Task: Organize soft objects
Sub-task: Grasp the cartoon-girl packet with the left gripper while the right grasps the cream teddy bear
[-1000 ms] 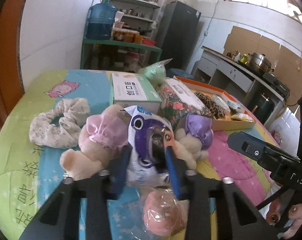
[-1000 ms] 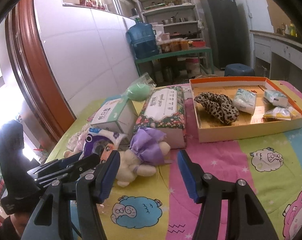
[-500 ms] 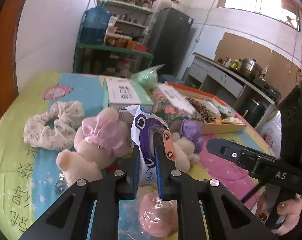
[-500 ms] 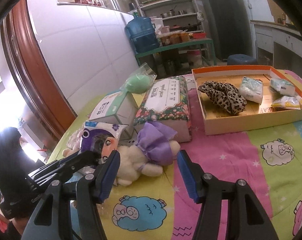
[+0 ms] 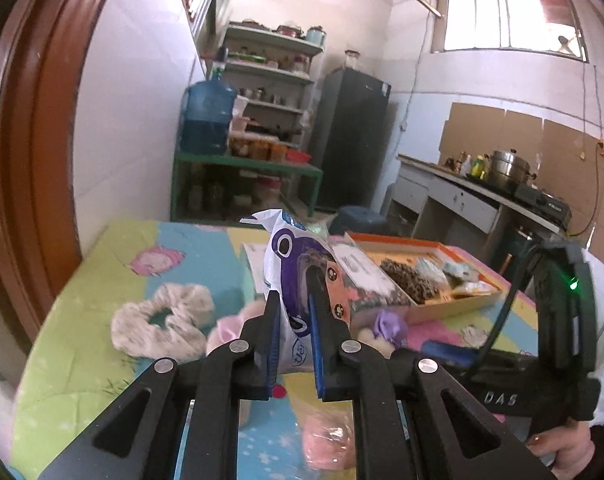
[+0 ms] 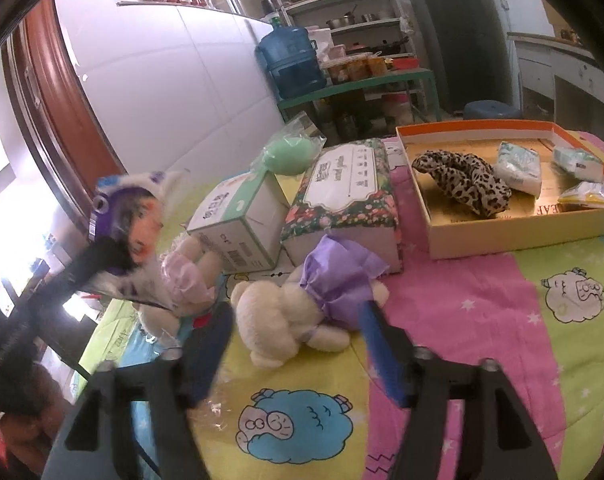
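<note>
White-and-purple soft packet [image 5: 290, 280] is pinched between the blue fingers [image 5: 271, 344] of the left gripper [image 5: 294, 344], lifted clear of the table [image 5: 62, 344] over its near-left part; fingers narrow, clamped on the packet's lower half, having just closed on it. Same packet seen from the right wrist camera, blurred, held up at the left side above the pink-dressed plush [image 6: 182, 276]. Right gripper [image 6: 298, 356] fingers stand wide, just been opening, nothing gripped; the cream plush in purple dress [image 6: 302, 300] lies on the table between and just ahead of them, right finger [image 6: 382, 356] close to or touching the dress hem, cannot tell which. Pink-dressed plush lies just left of the purple one, below the raised packet. White scrunchie [image 5: 162, 320] flat on the cloth toward the left edge. Pink round item in clear wrap [image 5: 330, 440] near the front edge under the left gripper. Behind the plushes: green-white carton [image 6: 238, 220] and floral tissue pack [image 6: 342, 196] side by side, touching or nearly so; green round item in a clear bag [image 6: 290, 156] rests on the carton's far end. Orange-rimmed shallow box [image 6: 502, 228] sits toward the far-right corner, holding a leopard scrunchie [image 6: 462, 180] and several small white and yellow packets [image 6: 518, 164]. A hand [image 5: 558, 448] holds the right gripper's handle at lower right of the left wrist view.
</note>
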A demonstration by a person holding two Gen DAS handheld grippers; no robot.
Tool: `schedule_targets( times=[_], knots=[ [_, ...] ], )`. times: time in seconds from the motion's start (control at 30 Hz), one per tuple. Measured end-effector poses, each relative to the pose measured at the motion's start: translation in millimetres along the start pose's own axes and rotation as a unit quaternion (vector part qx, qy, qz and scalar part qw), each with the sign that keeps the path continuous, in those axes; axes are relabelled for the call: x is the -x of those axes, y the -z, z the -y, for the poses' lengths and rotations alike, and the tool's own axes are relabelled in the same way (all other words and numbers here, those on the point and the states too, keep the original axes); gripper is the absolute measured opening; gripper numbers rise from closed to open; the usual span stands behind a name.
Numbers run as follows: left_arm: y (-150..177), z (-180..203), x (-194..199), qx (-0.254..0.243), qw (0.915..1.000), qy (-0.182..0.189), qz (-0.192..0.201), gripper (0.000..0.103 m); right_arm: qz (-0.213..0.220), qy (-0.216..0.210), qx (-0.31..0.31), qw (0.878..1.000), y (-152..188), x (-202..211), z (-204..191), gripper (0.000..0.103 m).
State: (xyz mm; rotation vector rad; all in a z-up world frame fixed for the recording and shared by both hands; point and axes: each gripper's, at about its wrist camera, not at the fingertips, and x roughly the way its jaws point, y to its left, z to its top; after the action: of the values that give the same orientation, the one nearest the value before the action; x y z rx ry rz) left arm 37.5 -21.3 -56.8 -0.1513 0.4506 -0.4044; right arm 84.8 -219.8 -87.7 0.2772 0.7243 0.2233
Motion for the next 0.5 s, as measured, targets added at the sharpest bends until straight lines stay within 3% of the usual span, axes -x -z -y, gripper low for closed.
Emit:
schedule_targets(
  times=[0.07, 0.5],
  knots=[
    [-4.2, -2.6, 5.5, -0.001, 1.0000, -0.004, 0.007, 0.013, -0.004, -0.001, -0.007, 1.000, 0.5, -3.9, 1.8, 0.087],
    [-4.9, -23.7, 18.1, 0.017, 0.9992, -0.029, 0.020, 0.013, -0.062, -0.008, -0.026, 0.998, -1.2, -44.2, 1.3, 0.087]
  ],
)
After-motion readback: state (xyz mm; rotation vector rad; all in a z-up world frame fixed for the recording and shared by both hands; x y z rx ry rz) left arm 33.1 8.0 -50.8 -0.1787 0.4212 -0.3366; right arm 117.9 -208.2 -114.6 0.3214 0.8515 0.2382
